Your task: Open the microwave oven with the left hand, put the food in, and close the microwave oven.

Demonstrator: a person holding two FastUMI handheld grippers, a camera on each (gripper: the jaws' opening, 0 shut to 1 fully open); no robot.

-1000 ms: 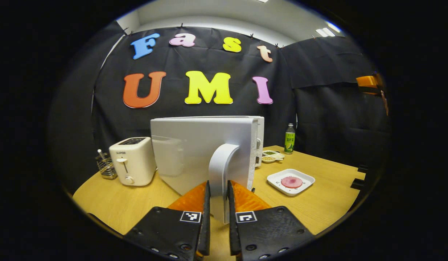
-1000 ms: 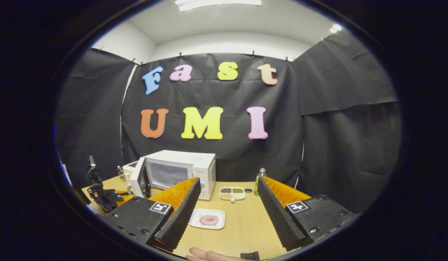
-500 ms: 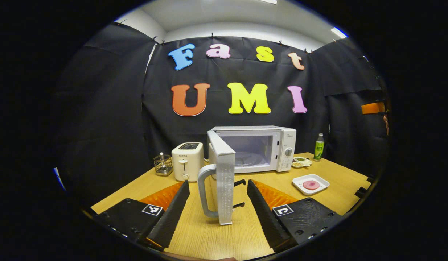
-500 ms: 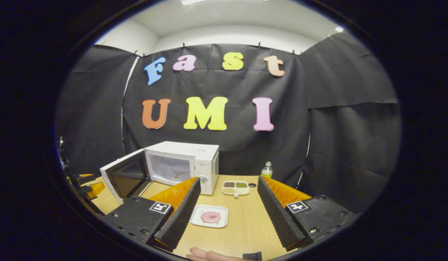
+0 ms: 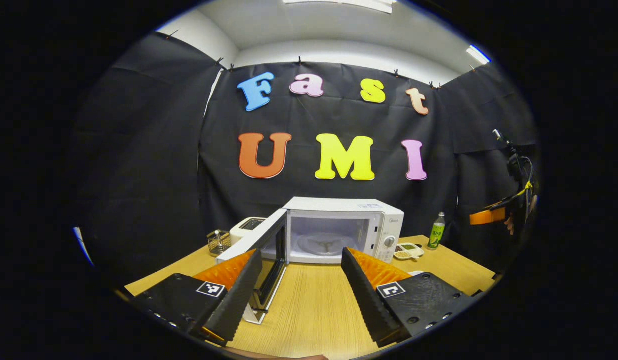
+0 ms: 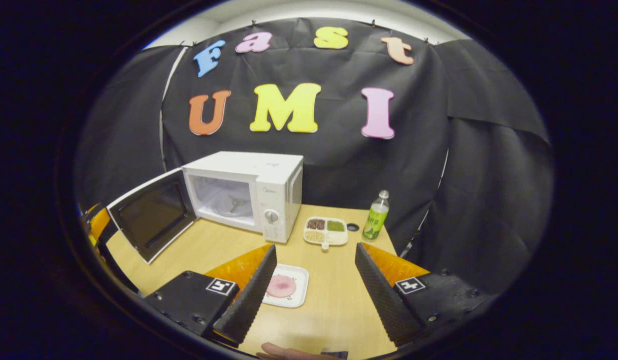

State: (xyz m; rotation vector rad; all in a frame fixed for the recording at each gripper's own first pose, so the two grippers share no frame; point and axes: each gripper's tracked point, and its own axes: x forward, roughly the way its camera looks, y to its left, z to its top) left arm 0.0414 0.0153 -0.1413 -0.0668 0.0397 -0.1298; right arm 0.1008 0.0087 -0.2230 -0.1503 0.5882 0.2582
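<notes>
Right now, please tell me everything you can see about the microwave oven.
The microwave oven is a white box standing upright on the wooden table. Its door, hinged on the left with a dark window, is swung wide open. Inside sits a glass turntable. A round knob is on the right panel. No gripper touches it.

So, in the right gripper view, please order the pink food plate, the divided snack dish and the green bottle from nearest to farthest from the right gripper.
1. Pink food plate, by the right gripper, toward its left finger.
2. Divided snack dish, farther back, centre.
3. Green bottle, rear right.
</notes>
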